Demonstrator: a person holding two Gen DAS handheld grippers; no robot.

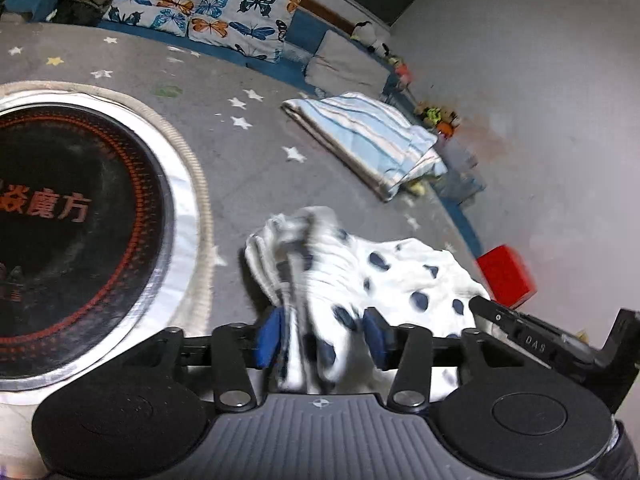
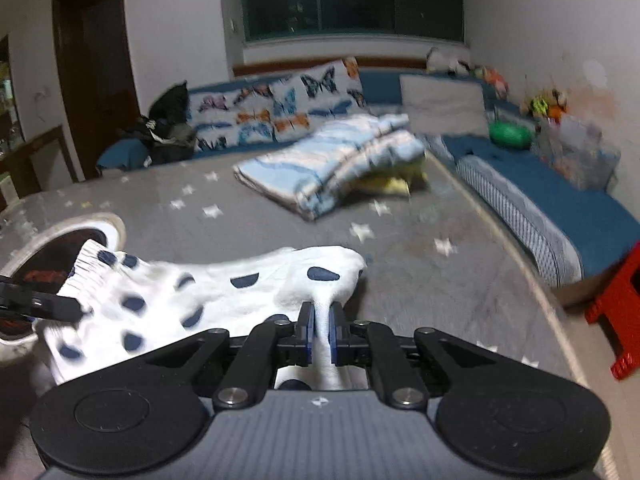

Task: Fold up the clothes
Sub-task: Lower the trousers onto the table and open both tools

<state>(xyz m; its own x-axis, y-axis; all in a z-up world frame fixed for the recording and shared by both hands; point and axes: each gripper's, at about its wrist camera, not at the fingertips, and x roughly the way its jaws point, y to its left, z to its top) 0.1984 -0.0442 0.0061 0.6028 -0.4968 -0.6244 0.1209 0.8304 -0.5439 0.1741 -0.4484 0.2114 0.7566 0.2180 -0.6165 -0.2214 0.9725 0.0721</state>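
My right hand-held gripper [image 2: 321, 334] pinches one end of the white dotted garment [image 2: 224, 292] tight between its blue pads. My left hand-held gripper [image 1: 320, 338] stands wider, with a bunched fold of the same cloth between its pads [image 1: 270, 338]; I cannot tell how firmly it bites. The garment hangs between the two, just above the grey star-print tabletop [image 2: 400, 264]. To fold well, I judge I should pull both ends level and taut, lay the cloth flat beside the round inset burner [image 1: 80, 220], well clear of the folded striped blanket [image 1: 368, 140].
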